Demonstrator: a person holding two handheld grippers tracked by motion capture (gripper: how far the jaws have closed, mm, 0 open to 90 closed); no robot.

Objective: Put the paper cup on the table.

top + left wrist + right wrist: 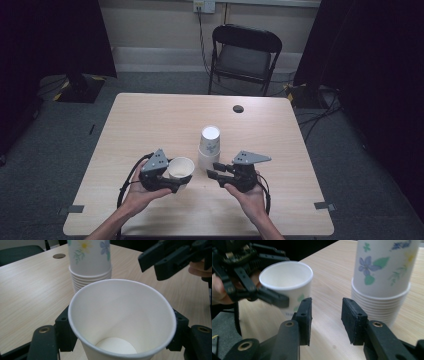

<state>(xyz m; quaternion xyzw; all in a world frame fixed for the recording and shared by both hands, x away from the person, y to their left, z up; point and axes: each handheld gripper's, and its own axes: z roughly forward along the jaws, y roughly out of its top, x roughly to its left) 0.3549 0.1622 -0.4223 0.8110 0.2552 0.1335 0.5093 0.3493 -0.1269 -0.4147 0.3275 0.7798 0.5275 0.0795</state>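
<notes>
Both hands rest low at the table's (pixel 150 115) near edge, the left gripper (pixel 172 184) clamped on an upright paper cup (pixel 180 167), mouth up, the right gripper (pixel 216 170) parted and empty beside it, the inverted cup stack (pixel 209 145) just beyond.

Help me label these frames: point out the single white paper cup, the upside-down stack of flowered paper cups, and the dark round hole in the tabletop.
single white paper cup (pixel 120 315), left gripper view, inner wall.
upside-down stack of flowered paper cups (pixel 209 142), high view, side wall.
dark round hole in the tabletop (pixel 238 108), high view, centre.
</notes>
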